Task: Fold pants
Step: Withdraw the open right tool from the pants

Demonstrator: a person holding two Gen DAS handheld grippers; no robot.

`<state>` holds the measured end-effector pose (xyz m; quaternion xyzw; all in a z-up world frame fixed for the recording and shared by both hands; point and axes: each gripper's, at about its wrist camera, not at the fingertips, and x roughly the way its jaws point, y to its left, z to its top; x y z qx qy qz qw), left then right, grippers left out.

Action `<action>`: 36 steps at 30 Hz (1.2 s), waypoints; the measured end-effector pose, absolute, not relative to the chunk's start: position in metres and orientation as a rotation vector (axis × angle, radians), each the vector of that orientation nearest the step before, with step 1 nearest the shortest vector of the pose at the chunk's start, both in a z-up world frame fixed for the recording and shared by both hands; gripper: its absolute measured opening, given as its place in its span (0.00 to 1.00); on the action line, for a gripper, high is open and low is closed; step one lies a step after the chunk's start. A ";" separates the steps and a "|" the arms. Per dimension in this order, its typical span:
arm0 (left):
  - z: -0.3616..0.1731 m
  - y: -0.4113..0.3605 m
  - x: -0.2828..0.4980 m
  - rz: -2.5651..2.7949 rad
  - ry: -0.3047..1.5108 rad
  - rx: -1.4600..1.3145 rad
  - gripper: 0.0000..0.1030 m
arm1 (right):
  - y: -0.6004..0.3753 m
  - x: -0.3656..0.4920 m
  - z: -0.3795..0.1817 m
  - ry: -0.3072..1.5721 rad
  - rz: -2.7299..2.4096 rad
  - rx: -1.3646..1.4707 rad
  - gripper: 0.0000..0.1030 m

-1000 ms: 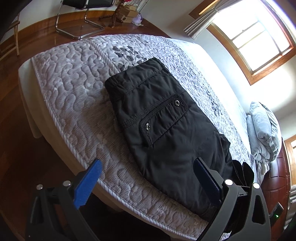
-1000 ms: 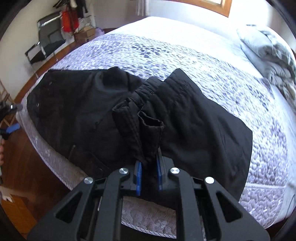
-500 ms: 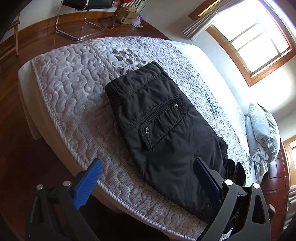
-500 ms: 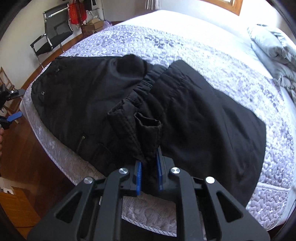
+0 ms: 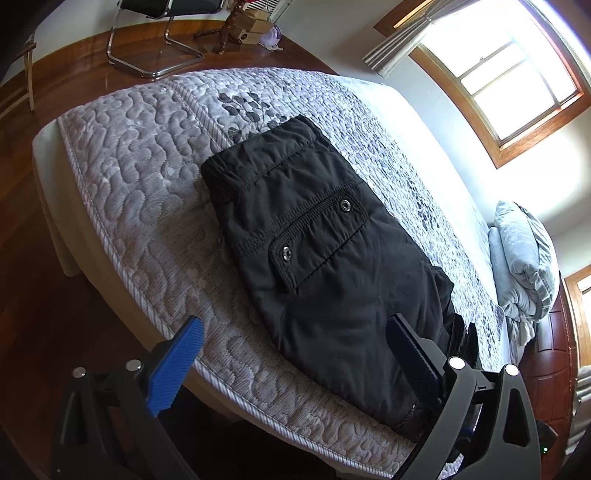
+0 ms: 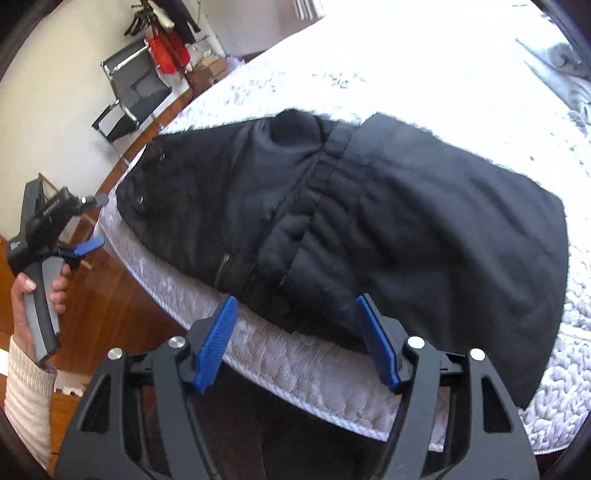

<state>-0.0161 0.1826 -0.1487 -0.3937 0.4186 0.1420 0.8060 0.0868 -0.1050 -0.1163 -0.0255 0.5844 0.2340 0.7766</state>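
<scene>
Pants [image 5: 325, 258]: black, folded over on the quilted mattress [image 5: 147, 192], lying along the near edge; waistband [image 6: 317, 177] runs across the middle of the heap in the right wrist view; flap pocket with two snaps [image 5: 345, 205] faces up.
Surroundings: chrome-legged chair [image 5: 155, 37] on the wood floor [image 5: 22, 258] beyond the foot of the bed; cardboard boxes [image 5: 255, 26] by the wall; grey bedding bundle [image 5: 524, 258] at the far end; window [image 5: 517, 74] bright, washing out part of the bed.
In the way: nothing lies on top of the pants.
Left gripper [image 5: 295, 354]: fingers spread wide, empty, off the mattress edge; right-side pad [image 5: 413, 358] in front of the trouser fabric, contact not clear.
Left hand [image 6: 37, 291]: wrapped round the gripper handle, cream sleeve at the wrist.
Right gripper [image 6: 295, 332]: fingers wide apart, holding nothing; pads [image 6: 216, 339] flank the near hem of the pants at the mattress edge.
</scene>
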 end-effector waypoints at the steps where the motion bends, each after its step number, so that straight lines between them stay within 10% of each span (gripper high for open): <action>1: -0.148 0.181 -0.015 0.302 0.897 -0.841 0.96 | -0.103 0.089 -0.116 1.261 0.503 -0.069 0.65; 5: -0.147 0.176 -0.013 0.287 0.899 -0.836 0.96 | -0.092 0.097 -0.125 1.271 0.507 -0.098 0.62; 14: -0.149 0.177 -0.012 0.285 0.908 -0.835 0.96 | -0.097 0.104 -0.143 1.322 0.492 -0.083 0.09; 31: -0.153 0.174 -0.008 0.277 0.926 -0.848 0.96 | -0.072 0.102 -0.156 1.343 0.568 -0.089 0.13; 36: -0.155 0.179 -0.006 0.284 0.935 -0.852 0.96 | -0.082 0.101 -0.140 1.331 0.607 -0.023 0.42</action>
